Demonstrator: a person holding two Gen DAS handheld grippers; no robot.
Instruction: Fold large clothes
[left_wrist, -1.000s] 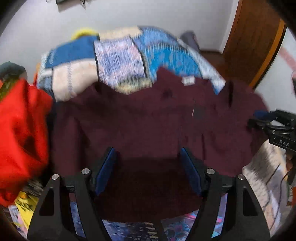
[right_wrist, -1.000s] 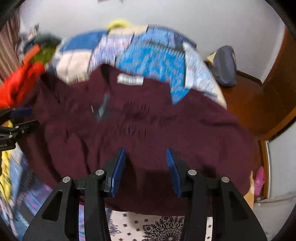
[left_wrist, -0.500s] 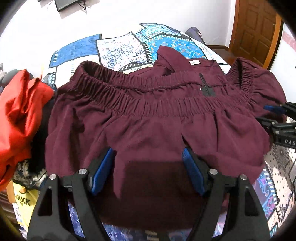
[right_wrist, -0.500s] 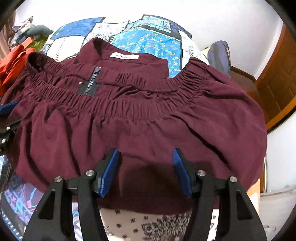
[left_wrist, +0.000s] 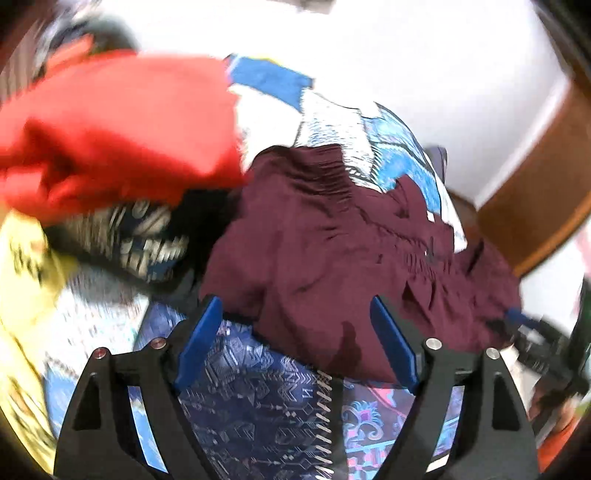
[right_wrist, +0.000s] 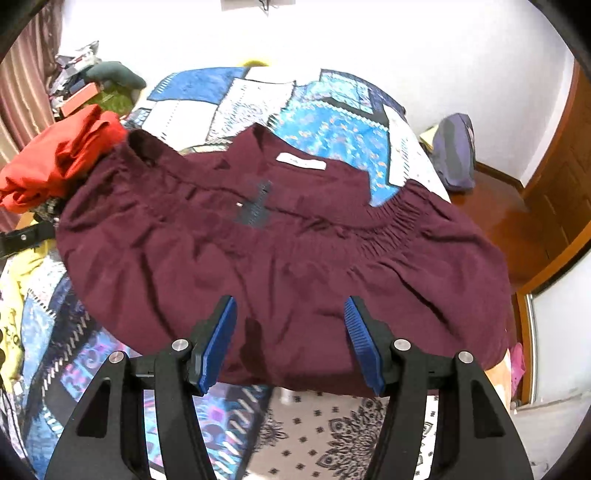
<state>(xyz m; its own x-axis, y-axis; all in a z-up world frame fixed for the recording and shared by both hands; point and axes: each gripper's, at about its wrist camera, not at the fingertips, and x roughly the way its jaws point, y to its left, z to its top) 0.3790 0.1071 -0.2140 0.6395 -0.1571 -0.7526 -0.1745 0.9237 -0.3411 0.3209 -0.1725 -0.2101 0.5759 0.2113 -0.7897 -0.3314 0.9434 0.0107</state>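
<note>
A maroon garment (right_wrist: 280, 258) with a gathered elastic band, a white label and a dark zip lies spread flat across the bed. Over its near hem my right gripper (right_wrist: 290, 306) hovers open, and the pads do not press the cloth. In the left wrist view the same maroon garment (left_wrist: 314, 251) fills the right half, blurred. My left gripper (left_wrist: 295, 306) is at the garment's left corner and its jaws are opening. The cloth's edge lies between them near the right pad, unpressed. The right gripper's blue tip (left_wrist: 524, 325) shows at the garment's far side.
A patchwork quilt (right_wrist: 325, 122) covers the bed. A red garment (left_wrist: 110, 129) is heaped at the left, over a dark patterned cloth (left_wrist: 147, 240) and a yellow one (left_wrist: 22, 277). A purple bag (right_wrist: 454, 151) and a wooden door (right_wrist: 561, 177) are at the right.
My left gripper swung left and rolled, from the middle of the hem to its left corner, and its jaws widened. The right gripper drew back a little, its jaws wider than a second ago.
</note>
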